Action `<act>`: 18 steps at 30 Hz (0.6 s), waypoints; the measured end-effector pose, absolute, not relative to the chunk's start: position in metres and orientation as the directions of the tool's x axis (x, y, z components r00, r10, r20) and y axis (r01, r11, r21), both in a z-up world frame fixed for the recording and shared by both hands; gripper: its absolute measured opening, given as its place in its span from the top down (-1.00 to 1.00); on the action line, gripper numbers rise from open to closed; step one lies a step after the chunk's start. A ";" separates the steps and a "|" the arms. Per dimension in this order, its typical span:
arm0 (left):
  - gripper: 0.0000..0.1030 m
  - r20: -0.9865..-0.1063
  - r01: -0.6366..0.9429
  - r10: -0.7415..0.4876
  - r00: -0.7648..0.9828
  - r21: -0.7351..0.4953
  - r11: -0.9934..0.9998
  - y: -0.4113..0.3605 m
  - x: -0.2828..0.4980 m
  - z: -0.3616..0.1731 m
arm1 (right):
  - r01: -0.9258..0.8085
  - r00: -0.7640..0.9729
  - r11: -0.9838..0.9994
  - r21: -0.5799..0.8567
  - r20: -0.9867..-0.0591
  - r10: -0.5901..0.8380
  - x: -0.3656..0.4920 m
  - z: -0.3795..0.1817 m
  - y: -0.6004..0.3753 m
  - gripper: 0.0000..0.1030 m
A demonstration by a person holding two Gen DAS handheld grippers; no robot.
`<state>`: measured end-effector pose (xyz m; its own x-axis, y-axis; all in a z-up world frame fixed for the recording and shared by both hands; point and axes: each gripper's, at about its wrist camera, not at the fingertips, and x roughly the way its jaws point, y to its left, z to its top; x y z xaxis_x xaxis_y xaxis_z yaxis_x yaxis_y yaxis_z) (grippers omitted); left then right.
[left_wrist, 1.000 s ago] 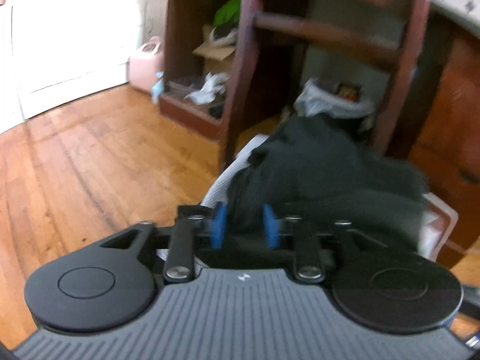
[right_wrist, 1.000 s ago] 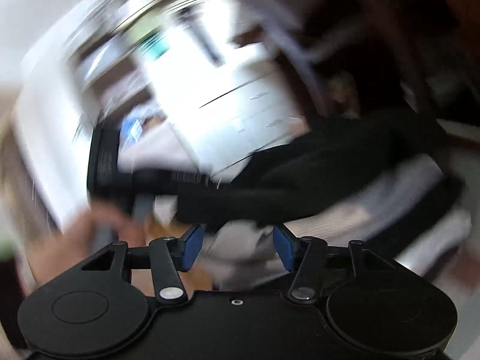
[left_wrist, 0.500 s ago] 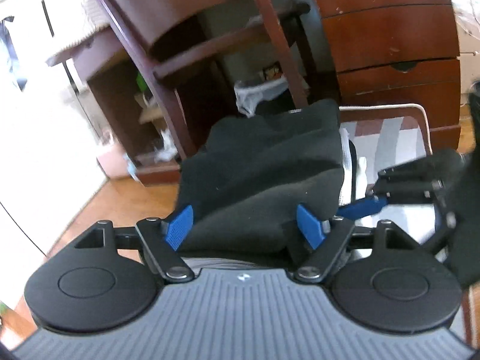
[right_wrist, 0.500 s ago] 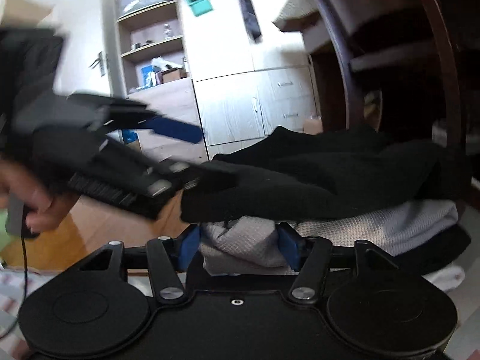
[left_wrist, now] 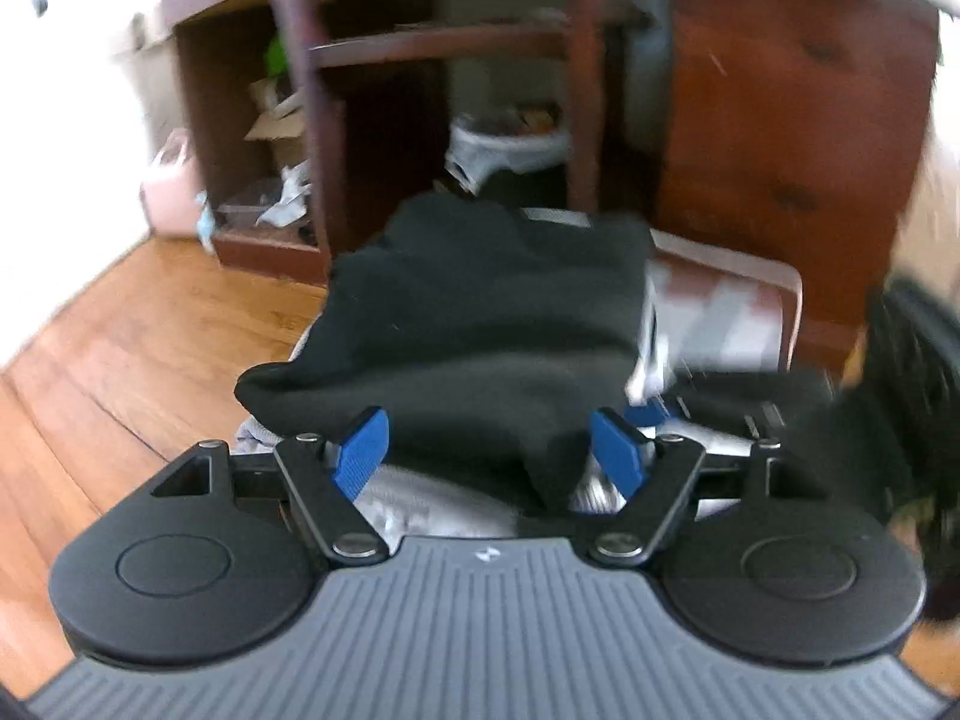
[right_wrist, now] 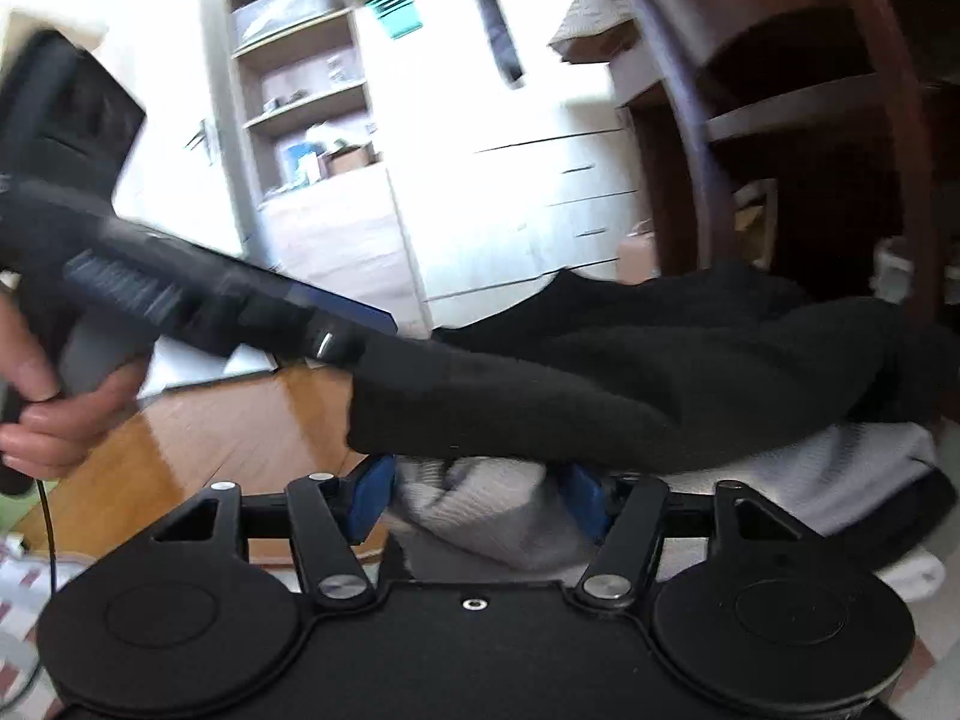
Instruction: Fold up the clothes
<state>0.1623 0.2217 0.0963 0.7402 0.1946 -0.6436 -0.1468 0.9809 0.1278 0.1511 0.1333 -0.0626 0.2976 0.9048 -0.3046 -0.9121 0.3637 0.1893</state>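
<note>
A folded black garment (left_wrist: 492,300) tops a stack of clothes on a chair seat, with a grey knit piece (right_wrist: 480,510) under it. My left gripper (left_wrist: 489,456) is open at the stack's near edge. A hanging fold of the black cloth lies between its blue pads, nearer the right one, and neither pad presses on it. My right gripper (right_wrist: 477,498) sits at the stack's side, its jaws opening with the grey knit loose between them. In the right wrist view a hand (right_wrist: 48,420) holds the left gripper (right_wrist: 342,330) against the black garment (right_wrist: 630,384).
The stack rests on a striped seat cushion (left_wrist: 732,312) of a dark wooden chair (left_wrist: 576,90). Behind it stand a brown dresser (left_wrist: 780,120) and a bin with a white bag (left_wrist: 510,144). Wooden floor (left_wrist: 120,348) lies to the left.
The left jaws went from narrow on the black cloth to wide apart, and that gripper rolled and shifted along the stack. The right jaws widened around the grey knit.
</note>
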 end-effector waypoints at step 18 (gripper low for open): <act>0.51 -0.653 -0.245 0.175 0.737 -0.016 0.969 0.249 0.170 0.090 | -0.955 0.256 0.182 -0.233 -0.345 0.903 0.078 -0.070 0.134 -0.06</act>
